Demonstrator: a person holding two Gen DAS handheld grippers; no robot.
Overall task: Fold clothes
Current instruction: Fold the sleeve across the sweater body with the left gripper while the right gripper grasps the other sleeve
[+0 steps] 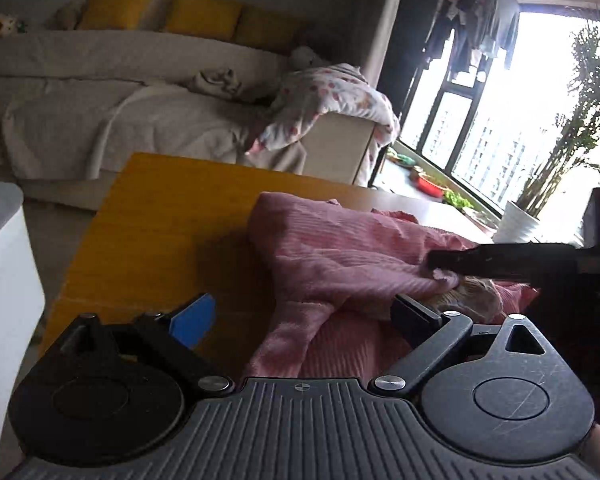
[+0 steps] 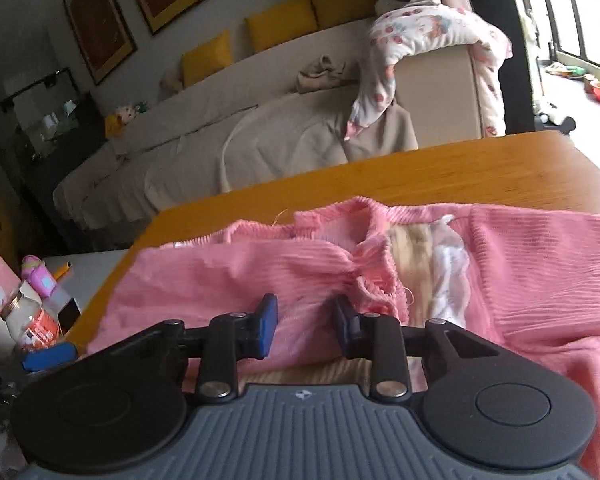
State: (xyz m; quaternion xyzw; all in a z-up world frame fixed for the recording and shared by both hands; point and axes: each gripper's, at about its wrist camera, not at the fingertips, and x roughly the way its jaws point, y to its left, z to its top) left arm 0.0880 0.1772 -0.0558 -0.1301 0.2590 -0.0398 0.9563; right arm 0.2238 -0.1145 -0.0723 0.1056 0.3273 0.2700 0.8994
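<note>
Plant (image 1: 580,128) only in left view

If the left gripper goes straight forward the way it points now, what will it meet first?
Most likely the pink ribbed garment bunched on the wooden table: it lies directly ahead, between the wide-open fingers of the left gripper. Depth is unclear.

No readable text, labels or numbers anywhere.

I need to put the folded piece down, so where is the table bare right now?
Bare wooden table lies between the pink ribbed garment and the table's sofa-side edge. The garment covers the near side, crowding both grippers.
</note>
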